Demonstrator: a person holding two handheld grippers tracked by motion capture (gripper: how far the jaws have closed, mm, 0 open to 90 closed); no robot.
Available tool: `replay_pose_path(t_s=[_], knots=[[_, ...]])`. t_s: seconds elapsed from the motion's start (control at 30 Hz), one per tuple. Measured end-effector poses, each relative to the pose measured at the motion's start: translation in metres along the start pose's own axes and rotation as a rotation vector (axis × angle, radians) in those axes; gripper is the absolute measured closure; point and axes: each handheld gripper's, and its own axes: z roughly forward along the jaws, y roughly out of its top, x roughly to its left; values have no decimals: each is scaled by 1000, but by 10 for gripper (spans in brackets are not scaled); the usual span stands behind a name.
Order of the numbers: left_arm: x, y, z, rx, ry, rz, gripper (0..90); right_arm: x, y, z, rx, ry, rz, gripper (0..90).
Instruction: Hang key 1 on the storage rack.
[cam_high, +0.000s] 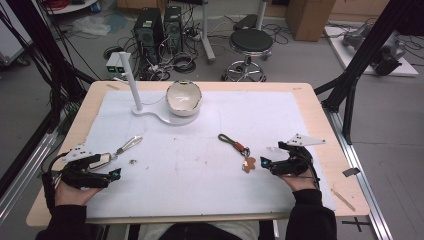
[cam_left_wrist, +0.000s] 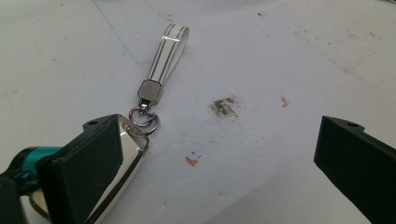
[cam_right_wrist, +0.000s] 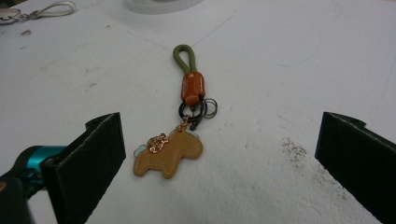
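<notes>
At the left side of the table (cam_high: 60, 150), the left gripper (cam_high: 102, 167) lies low with its jaws wide open. Its left jaw is just beside the silver key fob (cam_left_wrist: 123, 161), and nothing is gripped. The fob looks smooth, hard and probably slippery — its striped strap (cam_left_wrist: 166, 49) is soft and should be the easier place to pinch. Farther back stand a white bowl (cam_high: 184, 98) and a white post (cam_high: 131, 80). At the right, the right gripper (cam_high: 267, 164) also has open jaws, empty. Before them lies the leather horse keychain (cam_right_wrist: 169, 151) — light and floppy. Its green cord loop (cam_right_wrist: 184, 58) seems the best hold.
</notes>
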Motion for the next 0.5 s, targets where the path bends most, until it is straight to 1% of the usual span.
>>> replay_pose_path(t_s=[0.13, 0.2, 0.27, 0.4, 0.5], knots=[[0, 0, 0, -2, 7, 5, 17, 0, 0, 0, -2, -6, -2, 6], [-1, 0, 0, -4, 13, 10, 17, 0, 0, 1, -2, -19, -5, 6], [-1, 0, -1, -4, 13, 14, 17, 1, 0, 1, 8, -18, -4, 6], [-2, 0, -1, -11, 16, 14, 17, 2, 0, 1, 11, -18, 0, 6], [-1, 0, -1, -15, 16, 18, 17, 2, 1, 0, 1, -24, -3, 6]])
